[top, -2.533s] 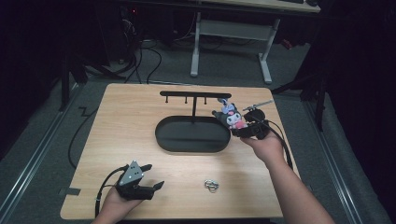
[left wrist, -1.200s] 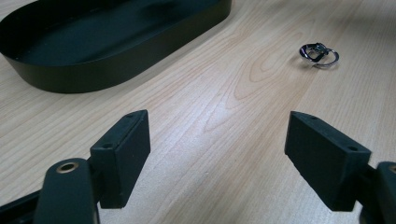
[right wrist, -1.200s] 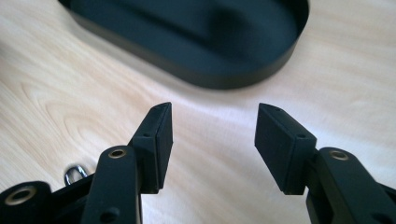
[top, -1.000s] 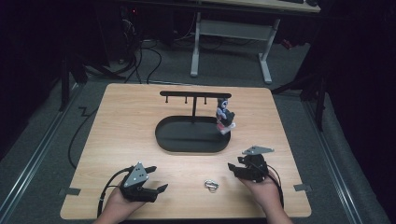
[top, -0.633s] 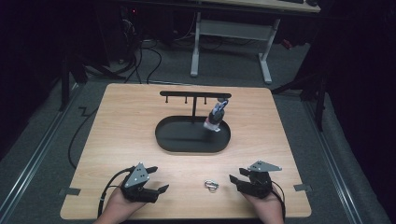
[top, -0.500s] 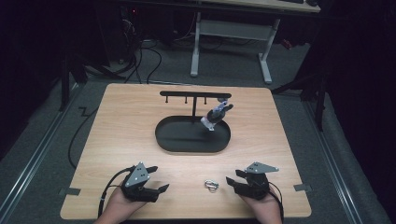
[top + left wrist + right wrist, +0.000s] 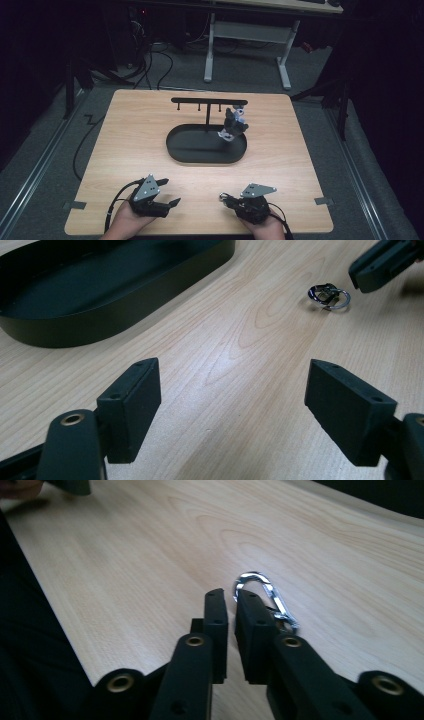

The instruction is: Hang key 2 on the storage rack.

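A small dark plush keychain hangs from the right end of a black hook rack, tilted over the black oval tray. A silver carabiner with a ring lies on the wooden table near the front edge. My right gripper points left at it with its jaws shut and its tip right beside the clip, nothing between the jaws. My left gripper rests at the front left, wide open and empty, and faces the carabiner and the right gripper's jaw tip.
The tray's wall lies ahead and to the left of my left gripper. The table's front edge is just behind both hands. Cables trail from the grippers, and a desk frame stands on the floor beyond the table.
My right gripper let go of the plush at the rack and drew back to the front edge, then slid left up to the carabiner. The plush now swings on its hook. The left gripper barely moved.
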`<state>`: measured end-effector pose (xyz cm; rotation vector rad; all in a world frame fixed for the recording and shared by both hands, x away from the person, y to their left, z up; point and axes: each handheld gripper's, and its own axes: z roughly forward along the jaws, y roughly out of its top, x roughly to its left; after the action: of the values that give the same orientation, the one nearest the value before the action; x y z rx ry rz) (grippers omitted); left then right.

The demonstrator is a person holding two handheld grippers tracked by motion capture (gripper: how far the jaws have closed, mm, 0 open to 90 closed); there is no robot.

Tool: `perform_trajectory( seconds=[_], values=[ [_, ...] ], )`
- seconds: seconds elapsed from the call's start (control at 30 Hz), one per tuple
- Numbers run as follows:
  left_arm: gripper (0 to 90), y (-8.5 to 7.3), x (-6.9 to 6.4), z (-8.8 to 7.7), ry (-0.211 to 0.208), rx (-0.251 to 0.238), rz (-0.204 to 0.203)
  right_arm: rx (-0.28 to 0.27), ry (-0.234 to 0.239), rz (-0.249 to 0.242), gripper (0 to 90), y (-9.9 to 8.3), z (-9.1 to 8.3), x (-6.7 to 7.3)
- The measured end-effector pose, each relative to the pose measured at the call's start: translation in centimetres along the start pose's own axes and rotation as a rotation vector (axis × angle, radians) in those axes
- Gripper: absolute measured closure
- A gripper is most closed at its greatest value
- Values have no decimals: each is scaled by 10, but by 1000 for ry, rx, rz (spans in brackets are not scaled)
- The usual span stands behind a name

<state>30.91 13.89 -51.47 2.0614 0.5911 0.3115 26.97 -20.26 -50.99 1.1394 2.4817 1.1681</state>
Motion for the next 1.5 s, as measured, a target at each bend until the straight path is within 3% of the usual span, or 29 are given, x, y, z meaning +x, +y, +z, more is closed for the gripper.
perform_trajectory(
  seconds=[0.13, 0.23, 0.53, 0.73, 0.87, 0.97, 1.1, 1.3, 1.5],
  values=[
    [232, 0, 0, 0, -1, 1, 2, 41, -16, -32, 871, 3, 12, 11],
    [233, 0, -1, 0, 0, 0, 3, 71, -48, -41, 872, 2, 17, 11],
    [233, 0, -1, 1, -4, 6, 6, 76, -109, 13, 871, -3, 11, -7],
    [233, 0, -1, 3, -5, 7, 5, 63, -143, 59, 866, 0, 11, -27],
    [234, 0, 0, 3, -4, 11, 4, 64, -163, 60, 849, 3, 11, -32],
    [234, -1, 0, 2, -2, 11, 3, 30, -134, 59, 785, 4, 7, -25],
    [234, -1, 0, 2, -2, 15, 5, 6, -88, 30, 573, 10, 9, -7],
    [234, -2, 0, 0, -3, 13, 5, 50, -173, -37, 508, 17, 25, 6],
    [234, -2, 4, -1, -2, 8, -8, 93, -230, -78, 538, 15, 32, 9]
  ],
)
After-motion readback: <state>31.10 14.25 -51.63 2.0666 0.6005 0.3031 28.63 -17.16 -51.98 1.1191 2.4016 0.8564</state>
